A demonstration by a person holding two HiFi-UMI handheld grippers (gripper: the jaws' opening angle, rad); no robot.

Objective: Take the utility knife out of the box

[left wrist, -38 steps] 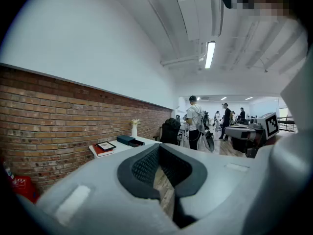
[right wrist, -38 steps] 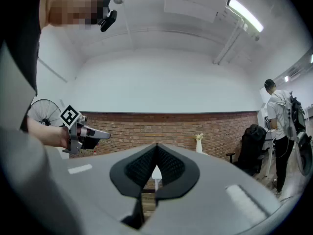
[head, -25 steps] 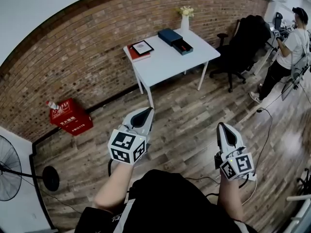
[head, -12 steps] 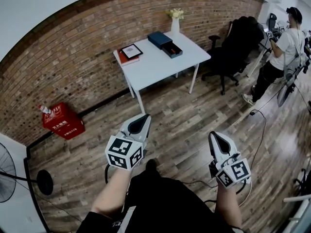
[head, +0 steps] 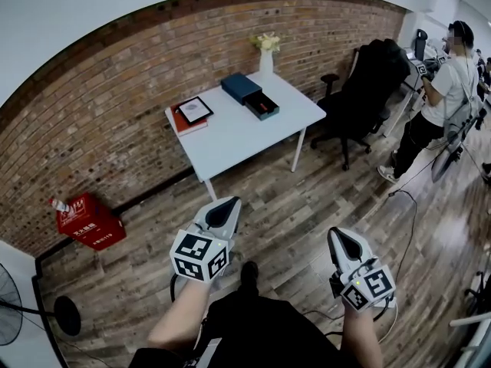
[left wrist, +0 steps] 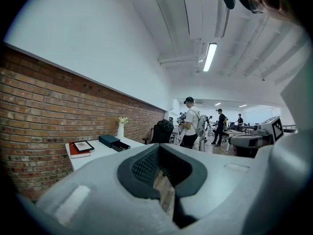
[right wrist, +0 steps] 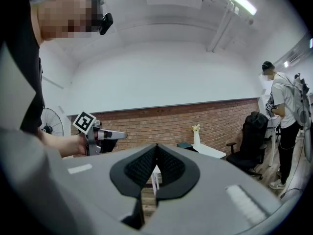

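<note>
Left tongs (head: pixel 230 203) and right tongs (head: pixel 336 234), both closed, point toward the table (head: pixel 238 129).

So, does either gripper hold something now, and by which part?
Nothing is held: the left gripper and the right gripper are both shut and empty.

My left gripper (head: pixel 229 202) and right gripper (head: pixel 335 234) have pale grey shells with black ribbed pads (left wrist: pixel 143 167); each carries a cube (head: pixel 199 254) of black-and-white square markers. I wear a black top (head: pixel 261 320).
</note>
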